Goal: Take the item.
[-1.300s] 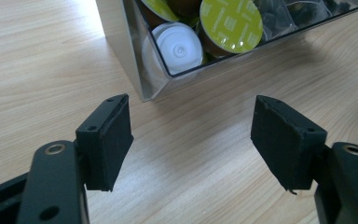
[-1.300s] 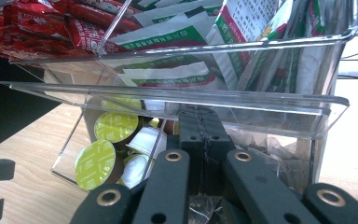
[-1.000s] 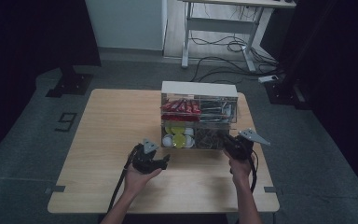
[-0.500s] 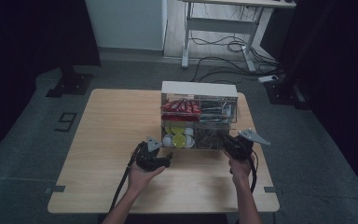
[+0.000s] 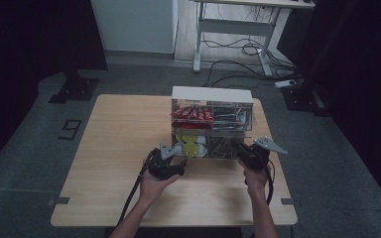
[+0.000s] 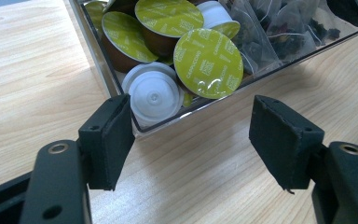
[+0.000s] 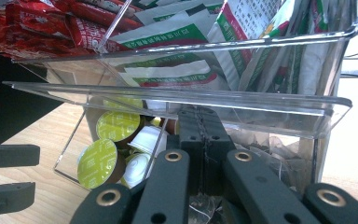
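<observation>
Left gripper (image 6: 191, 142), held in a person's left hand (image 5: 154, 184), hovers with its jaws spread wide and nothing between them, just off the front wall of a clear plastic organizer (image 5: 212, 130) that stands toward the far right of the wooden table (image 5: 114, 148). Its left pad (image 6: 114, 137) sits just in front of a white coffee capsule (image 6: 153, 95) in the organizer's lower front-left compartment, beside a green-lidded capsule (image 6: 208, 63) marked "cappuccino". Clear tea sachets (image 6: 279, 32) lie in the compartment next to them. Right gripper (image 7: 200, 128), in the person's right hand (image 5: 255, 177), is pressed up to the organizer's front near its right end, jaws clamped together with nothing seen between them, reaching under the clear rim of the upper tier. Red packets (image 7: 51, 23) and green-and-white sachets (image 7: 177, 51) fill that upper tier. From the right gripper view, the left gripper's two pads show at the left edge, above the table.
</observation>
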Action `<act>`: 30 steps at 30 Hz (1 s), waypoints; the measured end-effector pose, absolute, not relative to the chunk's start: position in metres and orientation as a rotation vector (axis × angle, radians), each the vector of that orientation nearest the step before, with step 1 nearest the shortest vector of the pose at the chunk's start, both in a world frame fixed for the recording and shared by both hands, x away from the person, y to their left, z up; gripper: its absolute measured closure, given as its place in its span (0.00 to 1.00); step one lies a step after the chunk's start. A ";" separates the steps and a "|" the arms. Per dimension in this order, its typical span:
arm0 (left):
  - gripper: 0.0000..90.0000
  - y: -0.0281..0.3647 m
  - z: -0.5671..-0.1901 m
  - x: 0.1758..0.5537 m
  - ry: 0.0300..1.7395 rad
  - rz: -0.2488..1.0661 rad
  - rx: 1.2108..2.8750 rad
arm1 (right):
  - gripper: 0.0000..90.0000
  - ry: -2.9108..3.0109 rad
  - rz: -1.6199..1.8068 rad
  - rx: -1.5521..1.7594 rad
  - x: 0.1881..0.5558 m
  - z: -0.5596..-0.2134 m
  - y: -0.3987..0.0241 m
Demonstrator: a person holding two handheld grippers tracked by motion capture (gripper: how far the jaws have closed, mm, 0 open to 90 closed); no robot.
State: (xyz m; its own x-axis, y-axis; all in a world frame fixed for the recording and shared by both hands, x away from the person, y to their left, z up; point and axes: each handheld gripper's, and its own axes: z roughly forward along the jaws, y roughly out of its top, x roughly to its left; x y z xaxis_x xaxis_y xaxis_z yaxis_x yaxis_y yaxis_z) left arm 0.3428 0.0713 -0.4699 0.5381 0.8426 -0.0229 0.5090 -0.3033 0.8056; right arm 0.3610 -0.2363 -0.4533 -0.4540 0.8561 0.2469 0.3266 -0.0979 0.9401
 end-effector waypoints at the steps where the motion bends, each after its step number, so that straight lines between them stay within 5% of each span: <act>1: 0.34 0.071 -0.469 0.344 1.096 0.527 1.980 | 0.99 1.735 1.578 1.289 0.361 -0.453 -0.236; 30: 0.35 0.049 -0.474 0.363 1.096 0.529 1.980 | 0.99 1.739 1.586 1.302 0.363 -0.455 -0.239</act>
State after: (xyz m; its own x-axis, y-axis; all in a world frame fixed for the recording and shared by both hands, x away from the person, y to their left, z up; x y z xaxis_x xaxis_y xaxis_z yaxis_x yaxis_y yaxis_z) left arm 0.3627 0.0487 -0.4738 0.5383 0.8425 -0.0173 0.5108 -0.3099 0.8019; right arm 0.3629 -0.2394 -0.4549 -0.4541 0.8522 0.2599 0.3372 -0.1056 0.9355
